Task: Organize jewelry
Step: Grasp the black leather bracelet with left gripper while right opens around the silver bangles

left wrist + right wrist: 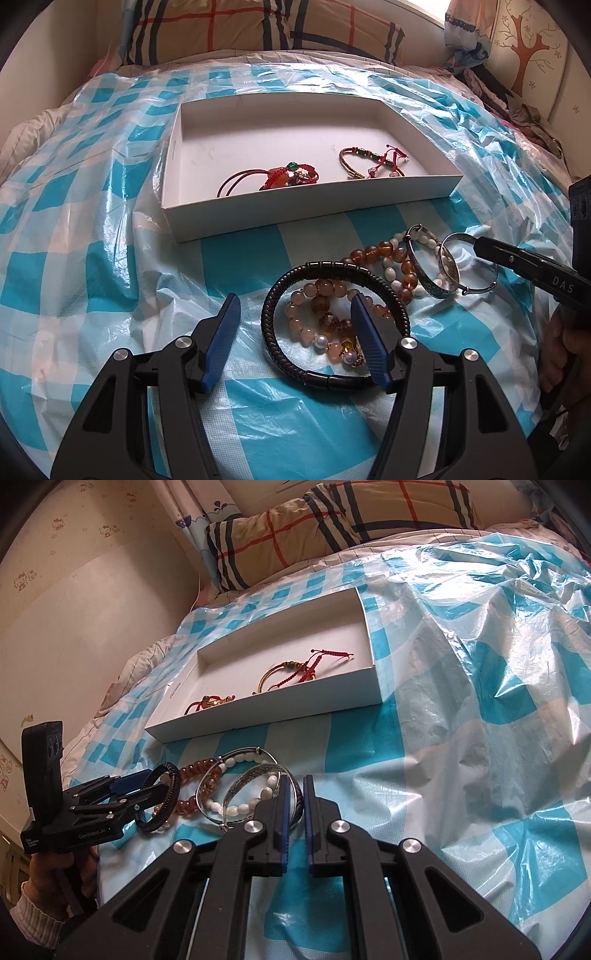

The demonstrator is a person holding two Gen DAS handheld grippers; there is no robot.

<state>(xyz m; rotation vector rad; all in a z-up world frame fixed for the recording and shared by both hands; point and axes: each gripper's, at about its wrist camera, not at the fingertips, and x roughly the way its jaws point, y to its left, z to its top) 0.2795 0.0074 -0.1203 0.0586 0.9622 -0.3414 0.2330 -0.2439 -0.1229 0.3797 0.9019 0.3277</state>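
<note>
A white shallow box (295, 210) (266, 716) lies on the bed and holds two red cord bracelets (291, 177) (369, 162). In front of it is a pile of jewelry: a black braided bracelet (332, 266) (168, 797), amber bead strings (384, 251), peach beads (321, 295), white pearl beads (240, 806) and silver bangles (432, 273) (255, 775). My left gripper (291, 317) is open, its right finger inside the black bracelet's loop. My right gripper (294, 794) (480, 245) is shut on a thin silver bangle (469, 240).
A blue-and-white checked plastic sheet (110, 221) (480, 701) covers the bed. A plaid pillow (258, 29) (332, 528) lies at the headboard. A wall (74, 609) runs along the left of the bed. Clothes (524, 114) lie at the far right.
</note>
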